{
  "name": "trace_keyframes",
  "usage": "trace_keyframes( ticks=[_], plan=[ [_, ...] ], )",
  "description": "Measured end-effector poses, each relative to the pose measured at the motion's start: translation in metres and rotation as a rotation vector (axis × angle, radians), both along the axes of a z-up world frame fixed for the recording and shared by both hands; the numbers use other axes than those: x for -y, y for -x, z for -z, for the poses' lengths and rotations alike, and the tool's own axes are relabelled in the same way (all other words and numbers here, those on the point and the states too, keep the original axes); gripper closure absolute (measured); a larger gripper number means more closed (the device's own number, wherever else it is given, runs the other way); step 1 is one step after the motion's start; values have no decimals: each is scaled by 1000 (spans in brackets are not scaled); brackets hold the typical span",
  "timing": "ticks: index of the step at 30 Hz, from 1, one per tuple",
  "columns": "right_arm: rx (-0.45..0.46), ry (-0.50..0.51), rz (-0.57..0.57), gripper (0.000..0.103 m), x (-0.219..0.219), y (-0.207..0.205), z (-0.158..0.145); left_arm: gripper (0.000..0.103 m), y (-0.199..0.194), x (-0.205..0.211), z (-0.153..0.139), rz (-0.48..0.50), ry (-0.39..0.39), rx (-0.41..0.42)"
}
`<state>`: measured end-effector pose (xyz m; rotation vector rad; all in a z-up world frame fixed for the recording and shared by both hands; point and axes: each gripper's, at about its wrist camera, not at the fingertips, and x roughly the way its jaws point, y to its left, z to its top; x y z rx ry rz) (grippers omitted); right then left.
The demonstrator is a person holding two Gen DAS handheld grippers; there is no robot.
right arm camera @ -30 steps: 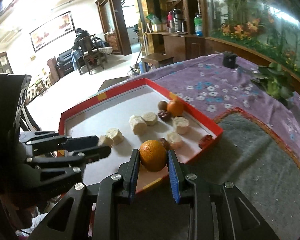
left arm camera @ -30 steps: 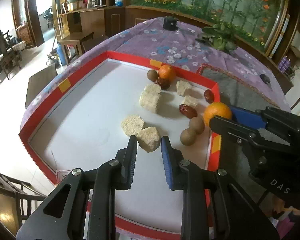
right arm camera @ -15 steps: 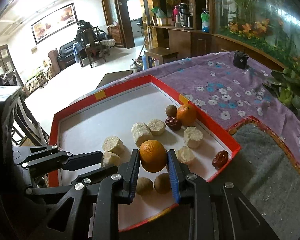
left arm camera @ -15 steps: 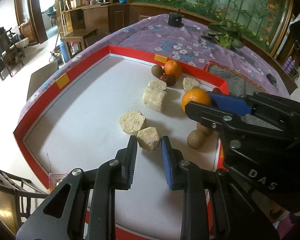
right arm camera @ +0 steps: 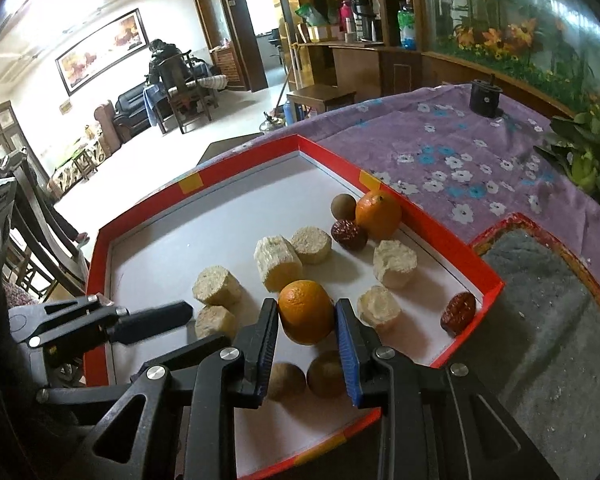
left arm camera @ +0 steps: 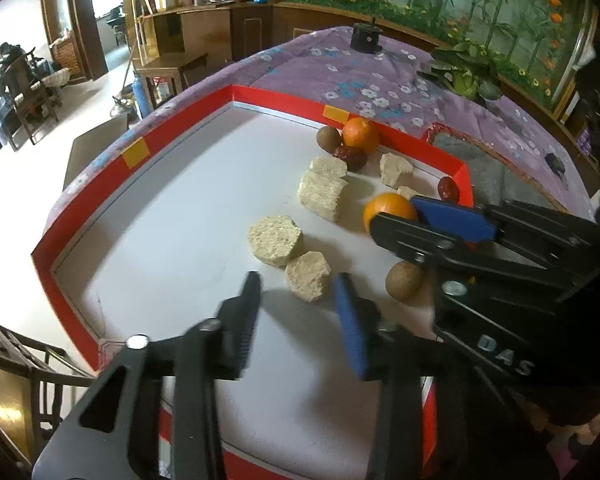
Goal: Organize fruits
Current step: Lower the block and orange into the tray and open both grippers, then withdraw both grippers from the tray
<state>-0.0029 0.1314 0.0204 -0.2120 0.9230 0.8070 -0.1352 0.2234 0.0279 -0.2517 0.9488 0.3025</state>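
Oranges, red dates, brown longans (round), scattered in tray

Between my right gripper's matt black plastic fingers, the orange looks dimpled and faintly glossy. Ahead of my left gripper, the pale chunk looks rough and fibrous. The tray seems like smooth matt card, though glare blurs it. Beyond lies purple floral cloth.

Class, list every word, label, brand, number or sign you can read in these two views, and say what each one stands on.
"DAS": white letters on the black body of the right gripper, seen from the left wrist.
Labels on the bottles on the wooden sideboard: too small to read.
Nothing else is legible.
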Motion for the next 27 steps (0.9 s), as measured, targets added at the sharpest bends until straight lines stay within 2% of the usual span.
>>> trace_keyframes(
  ticks=[2,10,15,18,22,27],
  plan=[
    [1,-42,3,73,7,5,-6,43,3,0,-1,-8,-1,6],
    [34,-50,17,70,15,18,-18,43,14,6,-6,-23,-32,9],
    [167,-44,115,52,43,46,-33,43,21,18,-16,-25,-61,59],
    [186,-53,144,52,54,54,-36,43,23,29,-23,-30,-111,76],
    [195,-95,203,51,77,61,-41,43,28,40,-29,-33,-116,95],
    [219,-99,246,41,95,71,-41,43,31,50,-32,-26,-136,101]
  ],
)
